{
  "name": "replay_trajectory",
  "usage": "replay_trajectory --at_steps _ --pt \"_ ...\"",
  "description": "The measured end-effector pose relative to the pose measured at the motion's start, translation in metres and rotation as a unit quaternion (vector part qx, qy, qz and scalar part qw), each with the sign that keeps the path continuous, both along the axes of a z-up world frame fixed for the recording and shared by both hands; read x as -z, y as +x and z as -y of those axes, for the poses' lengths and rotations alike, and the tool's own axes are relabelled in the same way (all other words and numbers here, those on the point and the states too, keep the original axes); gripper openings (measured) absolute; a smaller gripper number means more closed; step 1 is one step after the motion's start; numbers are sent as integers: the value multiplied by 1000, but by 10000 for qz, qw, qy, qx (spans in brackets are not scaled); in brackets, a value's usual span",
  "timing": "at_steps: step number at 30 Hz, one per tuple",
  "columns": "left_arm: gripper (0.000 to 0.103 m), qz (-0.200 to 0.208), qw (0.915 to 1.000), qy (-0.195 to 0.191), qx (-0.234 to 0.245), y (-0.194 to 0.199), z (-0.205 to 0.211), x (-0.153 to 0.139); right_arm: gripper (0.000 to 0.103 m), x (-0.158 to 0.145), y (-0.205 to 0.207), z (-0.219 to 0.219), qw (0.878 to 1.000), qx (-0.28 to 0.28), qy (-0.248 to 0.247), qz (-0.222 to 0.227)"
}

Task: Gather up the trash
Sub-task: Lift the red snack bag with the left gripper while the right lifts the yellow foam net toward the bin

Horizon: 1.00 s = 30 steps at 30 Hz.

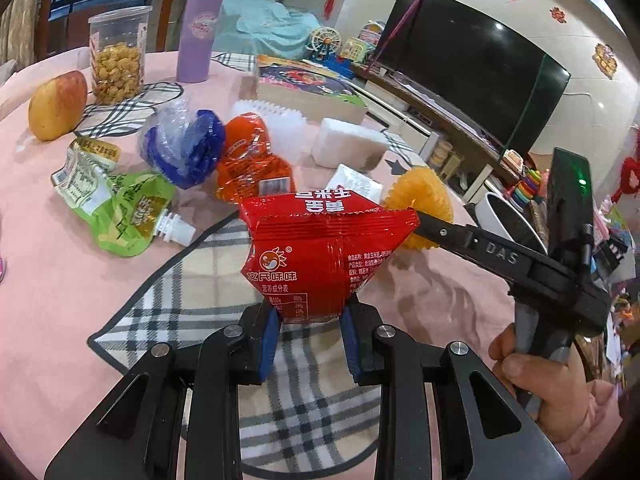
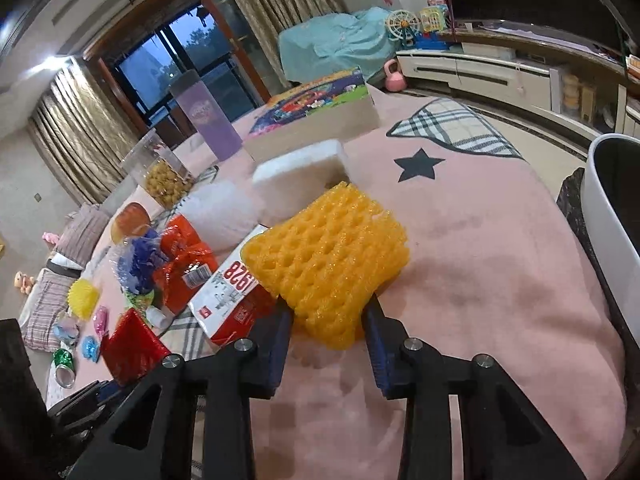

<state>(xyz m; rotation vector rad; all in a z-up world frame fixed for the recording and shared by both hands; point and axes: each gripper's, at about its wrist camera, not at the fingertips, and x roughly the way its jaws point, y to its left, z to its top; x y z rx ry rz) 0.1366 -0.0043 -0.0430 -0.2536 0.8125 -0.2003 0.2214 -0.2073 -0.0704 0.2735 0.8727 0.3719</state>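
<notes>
My left gripper (image 1: 313, 318) is shut on the lower end of a red snack wrapper (image 1: 320, 248), which stands up from its blue pads over the checked cloth. The same wrapper (image 2: 132, 348) shows at the lower left of the right wrist view. My right gripper (image 2: 326, 320) is shut on a yellow foam fruit net (image 2: 328, 256), both blue pads pressing its near end just above the pink tablecloth. In the left wrist view that gripper (image 1: 424, 224) reaches in from the right, held by a hand (image 1: 532, 372), with the net (image 1: 420, 200) at its tip.
More litter lies behind: a green spout pouch (image 1: 120, 208), blue-and-clear plastic (image 1: 184, 148), an orange wrapper (image 1: 248, 164), a red-and-white carton (image 2: 232, 300). An apple (image 1: 56, 106), snack jar (image 1: 118, 60), purple tumbler (image 1: 198, 28), white foam block (image 1: 348, 144) and puzzle box (image 1: 308, 88) stand further back. A white bin (image 2: 612, 216) sits beyond the table's right edge.
</notes>
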Motion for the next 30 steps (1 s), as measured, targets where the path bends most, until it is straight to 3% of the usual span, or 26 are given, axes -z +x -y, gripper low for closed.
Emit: replay_trajectory --at_steps 14,30 --pt "26 44 9974 17 716 11 65 -9 33 -30 -44 63 9991 333 134 222" --pt "26 152 9862 140 1645 26 157 -23 33 -42 -67 158 9925 1203 58 218"
